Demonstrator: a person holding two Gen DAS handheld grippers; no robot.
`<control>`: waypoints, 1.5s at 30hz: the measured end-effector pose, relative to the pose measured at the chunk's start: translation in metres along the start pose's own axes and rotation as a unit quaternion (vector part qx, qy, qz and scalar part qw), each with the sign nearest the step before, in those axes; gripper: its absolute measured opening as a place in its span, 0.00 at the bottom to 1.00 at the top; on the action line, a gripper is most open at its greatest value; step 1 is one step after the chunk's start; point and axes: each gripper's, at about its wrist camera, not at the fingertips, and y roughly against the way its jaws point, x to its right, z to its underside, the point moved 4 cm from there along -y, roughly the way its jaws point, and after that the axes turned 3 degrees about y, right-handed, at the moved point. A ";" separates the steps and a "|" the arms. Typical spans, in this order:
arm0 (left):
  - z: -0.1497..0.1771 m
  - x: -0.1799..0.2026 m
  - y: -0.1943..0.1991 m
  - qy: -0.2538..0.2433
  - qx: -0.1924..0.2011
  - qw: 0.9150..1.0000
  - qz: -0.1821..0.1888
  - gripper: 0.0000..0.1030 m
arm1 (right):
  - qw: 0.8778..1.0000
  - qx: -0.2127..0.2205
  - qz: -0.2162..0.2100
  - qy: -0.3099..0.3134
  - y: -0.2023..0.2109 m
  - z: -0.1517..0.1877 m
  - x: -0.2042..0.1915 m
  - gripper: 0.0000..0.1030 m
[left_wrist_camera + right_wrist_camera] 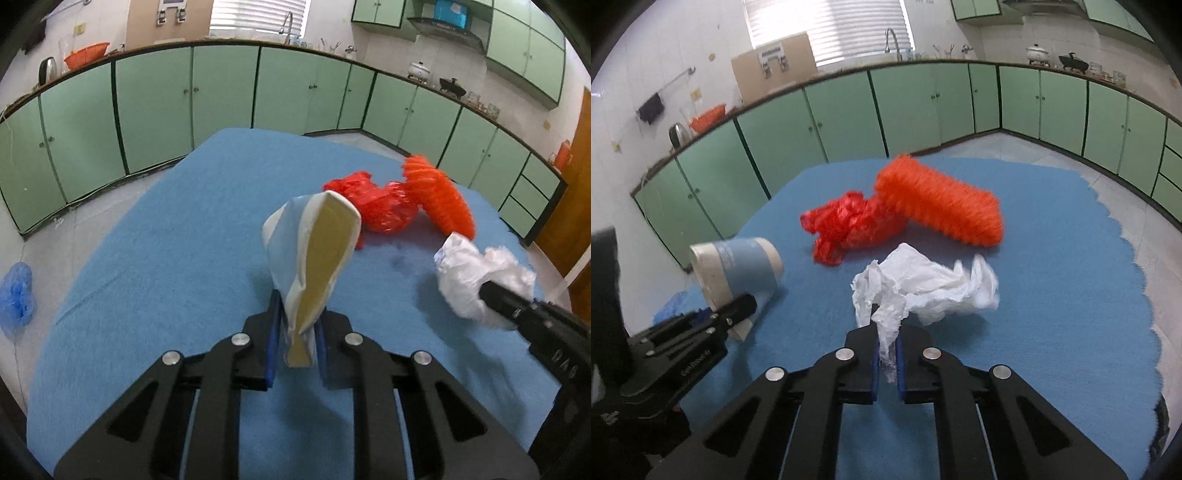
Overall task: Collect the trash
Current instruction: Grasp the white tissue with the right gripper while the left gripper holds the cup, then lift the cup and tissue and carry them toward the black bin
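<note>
Two items secured: left gripper (295,343) clamps flattened paper cup (314,251), right gripper (886,363) pinches crumpled tissue (923,288); red bag (849,225) and orange mesh (942,206) remain mid-tabletop (1071,295).

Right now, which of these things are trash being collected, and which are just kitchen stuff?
Trash: paper cup in left hand-held gripper; white crumpled paper in right hand-held gripper; red wrapper; orange mesh.

Just there: kettle, white pot, blue cloth.
</note>
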 end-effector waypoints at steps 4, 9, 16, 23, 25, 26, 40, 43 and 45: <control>0.000 0.015 0.017 -0.012 0.010 1.000 0.016 0.14 | 1.000 0.024 0.005 0.007 0.028 -0.004 0.010 0.07; 0.001 0.046 0.038 -0.034 0.019 0.998 0.043 0.14 | 0.999 0.044 0.019 0.004 0.060 -0.004 0.025 0.07; 0.013 0.102 0.054 -0.071 0.025 0.994 0.083 0.14 | 0.997 0.063 0.048 -0.012 0.097 0.004 0.053 0.07; 0.034 0.163 0.063 -0.110 0.024 0.986 0.126 0.14 | 0.992 0.080 0.089 -0.031 0.139 0.021 0.090 0.07; 0.038 0.179 0.065 -0.120 0.023 0.983 0.137 0.15 | 0.991 0.082 0.099 -0.038 0.150 0.027 0.101 0.07; 0.041 0.188 0.067 -0.127 0.024 0.981 0.144 0.15 | 0.990 0.083 0.106 -0.042 0.155 0.030 0.107 0.07; 0.090 0.306 0.078 -0.217 0.001 0.947 0.236 0.15 | 0.971 0.096 0.185 -0.116 0.223 0.082 0.194 0.07; 0.107 0.331 0.076 -0.236 -0.011 0.938 0.253 0.15 | 0.967 0.094 0.200 -0.129 0.234 0.095 0.210 0.07; 0.117 0.343 0.074 -0.245 -0.017 0.933 0.262 0.15 | 0.963 0.090 0.212 -0.140 0.239 0.105 0.223 0.07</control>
